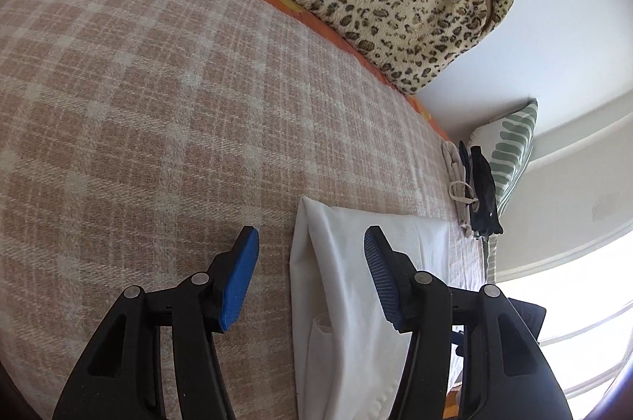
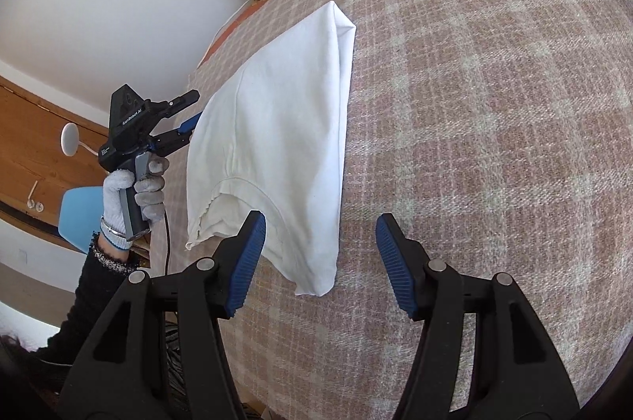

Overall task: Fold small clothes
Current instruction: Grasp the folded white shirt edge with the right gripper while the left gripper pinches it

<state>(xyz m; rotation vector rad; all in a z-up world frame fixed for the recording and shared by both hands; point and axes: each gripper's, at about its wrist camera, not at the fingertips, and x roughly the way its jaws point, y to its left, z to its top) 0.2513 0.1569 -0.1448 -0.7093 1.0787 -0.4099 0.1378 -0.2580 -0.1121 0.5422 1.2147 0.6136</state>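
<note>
lying on the plaid bed cover (image 2: 494, 103), the white garment (image 2: 285, 127) looks folded lengthwise once; further folds remain. left tool (image 1: 311, 261) and right tool (image 2: 320, 249) both gape, holding nothing.

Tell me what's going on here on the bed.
A person is folding a white garment on a plaid blanket, a gripper in each hand. The garment lies partly folded, nobody gripping it. The left gripper and right gripper are both open at its edges. More small clothes wait near a leaf-print pillow.
</note>
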